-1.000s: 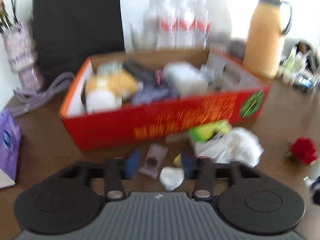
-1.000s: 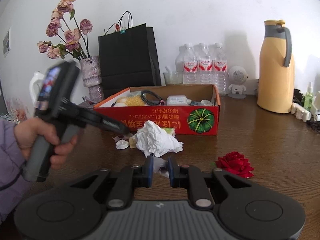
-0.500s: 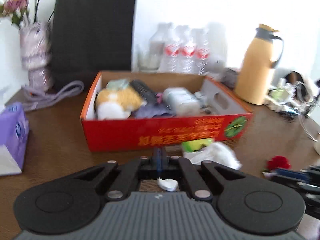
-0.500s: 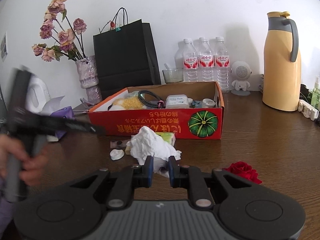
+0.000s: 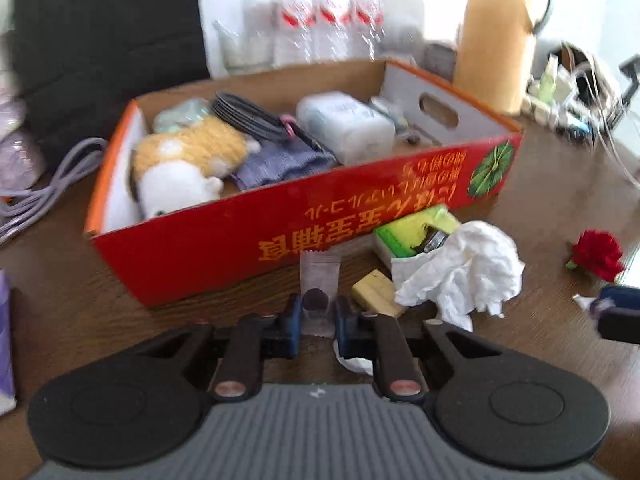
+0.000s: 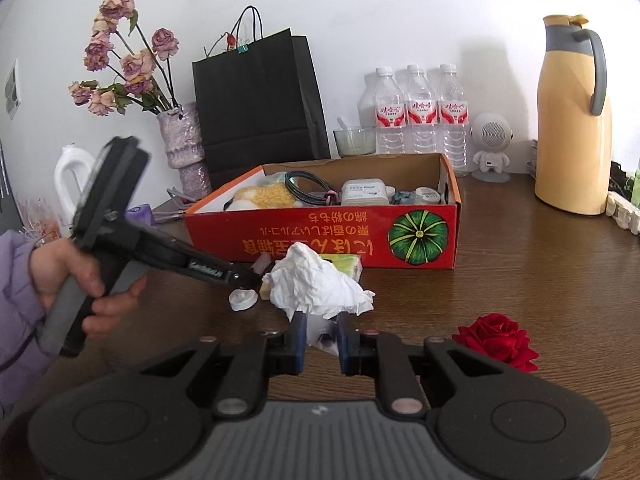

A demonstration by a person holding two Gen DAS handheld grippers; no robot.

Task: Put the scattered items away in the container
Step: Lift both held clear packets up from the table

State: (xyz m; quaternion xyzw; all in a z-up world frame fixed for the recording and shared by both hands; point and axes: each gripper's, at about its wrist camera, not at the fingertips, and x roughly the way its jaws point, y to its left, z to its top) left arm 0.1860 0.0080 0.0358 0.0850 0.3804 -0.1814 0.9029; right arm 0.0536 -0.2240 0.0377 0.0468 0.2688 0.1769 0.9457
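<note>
A red cardboard box (image 5: 280, 236) (image 6: 360, 236) holds a plush toy, a cloth, a cable and a white case. In front of it lie a clear sachet (image 5: 319, 280), a yellow block (image 5: 376, 292), a green packet (image 5: 416, 228), crumpled white tissue (image 5: 464, 268) (image 6: 316, 280), a white cap (image 6: 243, 300) and a red rose (image 5: 598, 256) (image 6: 496, 338). My left gripper (image 5: 318, 320) (image 6: 256, 276) has its jaws around the sachet's near end. My right gripper (image 6: 322, 338) is shut on a small white packet (image 6: 322, 334) just in front of the tissue.
Behind the box stand a black paper bag (image 6: 256, 96), several water bottles (image 6: 420, 112), a glass bowl (image 6: 354, 140), a yellow thermos (image 6: 572, 120) and a vase of dried flowers (image 6: 184, 144). A purple tissue pack (image 5: 6, 332) lies at the left.
My left gripper swung away to the left and shut, then came back down to the sachet with its jaws partly apart. My right gripper stayed shut on its packet and edged toward the tissue.
</note>
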